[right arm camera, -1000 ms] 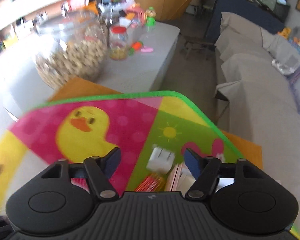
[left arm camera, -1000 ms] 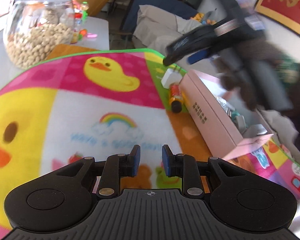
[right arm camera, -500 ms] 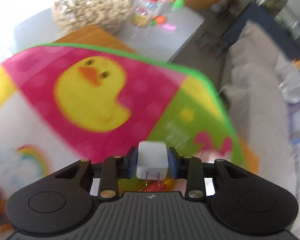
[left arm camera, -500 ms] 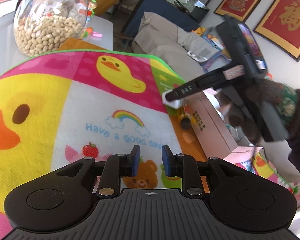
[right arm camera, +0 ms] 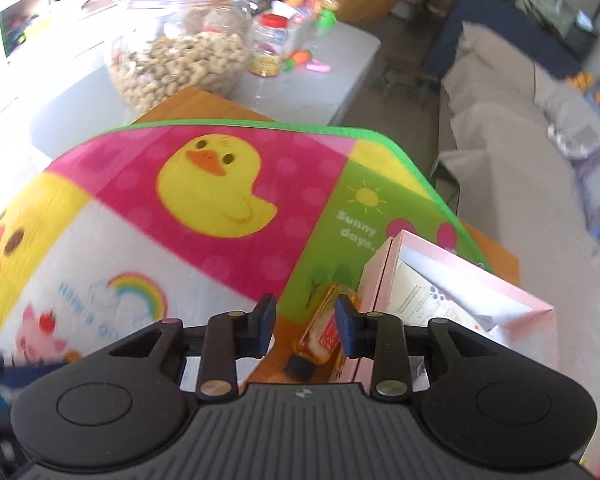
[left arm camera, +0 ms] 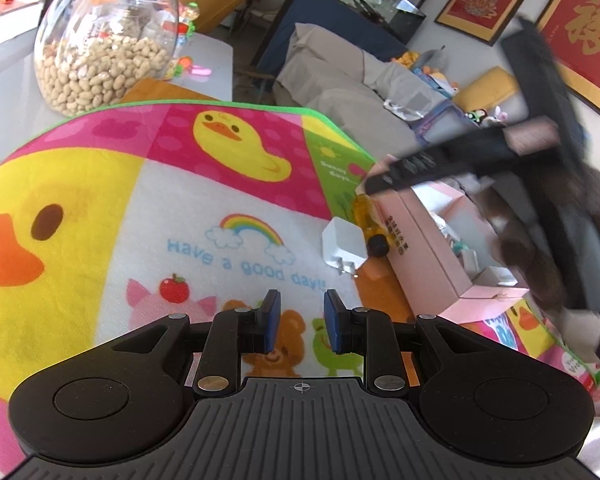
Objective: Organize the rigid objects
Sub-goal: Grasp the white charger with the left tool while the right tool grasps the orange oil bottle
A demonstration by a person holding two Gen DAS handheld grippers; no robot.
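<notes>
Left hand-held gripper point(left arm camera: 299, 316) sat low over the cartoon mat point(left arm camera: 148, 216), jaws a small gap apart, nothing between them; right hand-held gripper point(right arm camera: 305, 320) the same: jaws narrowly apart, pads clear of everything, amber bottle point(right arm camera: 320, 332) visible on the mat below the gap but not gripped.

White charger plug point(left arm camera: 343, 249) lay loose on the mat, prongs toward the left camera, touching or just beside the bottle point(left arm camera: 370, 226); the bottle lay along the outer wall of the pink box point(left arm camera: 428, 256); the box was open and already held papers and small items. In the left view the right tool point(left arm camera: 452, 162) hung blurred above the box's far end, held by a sleeved hand point(left arm camera: 528, 248).

Beyond the mat: glass jar of nuts point(left arm camera: 104, 40) on the grey bench point(left arm camera: 216, 60), well apart from the work.

Risks, as I judged them: both target items sat outside the box, so sorting was not done; the plug and bottle were crowded, so closing on one could nudge the other; the bottle was round and could roll; a steep approach this close to the box could clip its wall and shift it.
</notes>
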